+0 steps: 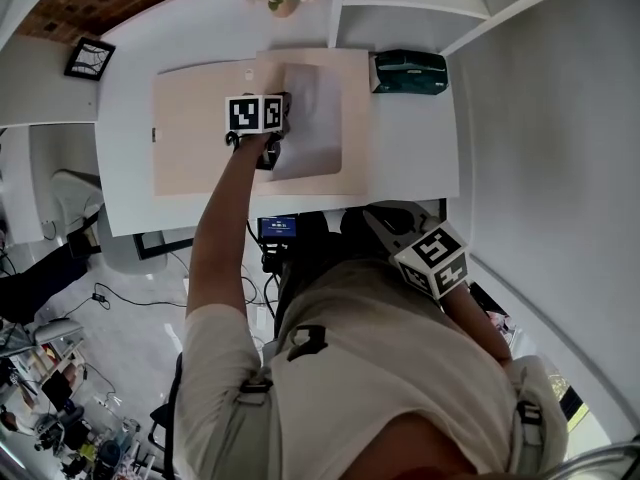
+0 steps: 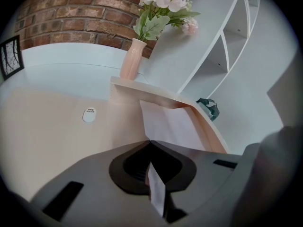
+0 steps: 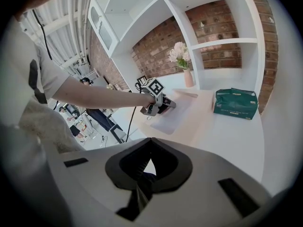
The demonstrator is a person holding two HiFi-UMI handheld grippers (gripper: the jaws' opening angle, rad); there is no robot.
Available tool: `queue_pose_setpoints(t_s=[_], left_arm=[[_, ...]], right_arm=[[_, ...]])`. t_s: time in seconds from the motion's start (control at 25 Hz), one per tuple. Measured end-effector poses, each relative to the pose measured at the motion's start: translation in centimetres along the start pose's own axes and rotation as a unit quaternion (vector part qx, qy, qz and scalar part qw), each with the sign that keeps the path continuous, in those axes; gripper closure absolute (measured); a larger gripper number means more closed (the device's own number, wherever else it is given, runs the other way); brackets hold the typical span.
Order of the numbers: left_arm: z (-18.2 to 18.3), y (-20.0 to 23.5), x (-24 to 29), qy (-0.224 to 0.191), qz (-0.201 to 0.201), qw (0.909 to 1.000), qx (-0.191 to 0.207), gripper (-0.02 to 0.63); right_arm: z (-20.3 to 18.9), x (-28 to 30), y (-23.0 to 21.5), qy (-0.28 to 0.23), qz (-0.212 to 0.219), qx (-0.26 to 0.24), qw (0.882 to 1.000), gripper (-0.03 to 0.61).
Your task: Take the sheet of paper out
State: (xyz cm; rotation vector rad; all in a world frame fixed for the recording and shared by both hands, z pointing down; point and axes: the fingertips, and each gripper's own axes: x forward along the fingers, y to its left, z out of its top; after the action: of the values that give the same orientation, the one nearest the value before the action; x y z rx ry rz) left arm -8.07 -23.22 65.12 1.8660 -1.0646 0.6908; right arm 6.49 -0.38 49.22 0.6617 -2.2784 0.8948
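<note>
We are clenching our left gripper (image 2: pixel 150 143) on an edge of the sheet of paper (image 2: pixel 173 124), which is lying on the folder (image 2: pixel 57 131) by the table's (image 1: pixel 420 168) far edge. Our right gripper (image 3: pixel 148 140) is hanging closed, empty.

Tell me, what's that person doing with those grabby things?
A person holds a gripper in each hand. The left gripper is clamped shut on the edge of the sheet of paper, which lies in a tan folder on the white table. The right gripper hangs near the person's body, shut and empty.
</note>
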Motion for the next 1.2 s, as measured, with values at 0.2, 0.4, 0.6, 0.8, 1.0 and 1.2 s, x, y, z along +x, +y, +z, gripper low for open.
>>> queue_pose_setpoints(t_s=[0.2, 0.4, 0.6, 0.8, 1.0, 1.2], left_arm=[[0.08, -0.01, 0.0, -0.002, -0.002, 1.0, -0.009, 0.597], [0.12, 0.0, -0.01, -0.001, 0.0, 0.9999, -0.01, 0.597], [0.17, 0.05, -0.04, -0.002, 0.003, 0.9999, -0.012, 0.597], [0.08, 0.06, -0.14, -0.001, 0.005, 0.9999, -0.01, 0.597], [0.04, 0.08, -0.11, -0.003, 0.004, 0.9999, -0.01, 0.597], [0.05, 0.09, -0.03, -0.002, 0.006, 1.0, -0.007, 0.597]], right_arm=[[-0.01, -0.08, -0.21, -0.002, -0.001, -0.004, 1.0, 0.56], [0.17, -0.24, -0.19, -0.003, -0.002, -0.004, 1.0, 0.56], [0.24, -0.21, -0.07, -0.001, -0.003, -0.006, 1.0, 0.56], [0.66, -0.17, 0.29, -0.005, -0.005, -0.011, 1.0, 0.56], [0.74, -0.22, 0.21, -0.007, -0.007, -0.013, 1.0, 0.56], [0.97, -0.43, 0.12, -0.011, -0.013, -0.01, 1.0, 0.56]])
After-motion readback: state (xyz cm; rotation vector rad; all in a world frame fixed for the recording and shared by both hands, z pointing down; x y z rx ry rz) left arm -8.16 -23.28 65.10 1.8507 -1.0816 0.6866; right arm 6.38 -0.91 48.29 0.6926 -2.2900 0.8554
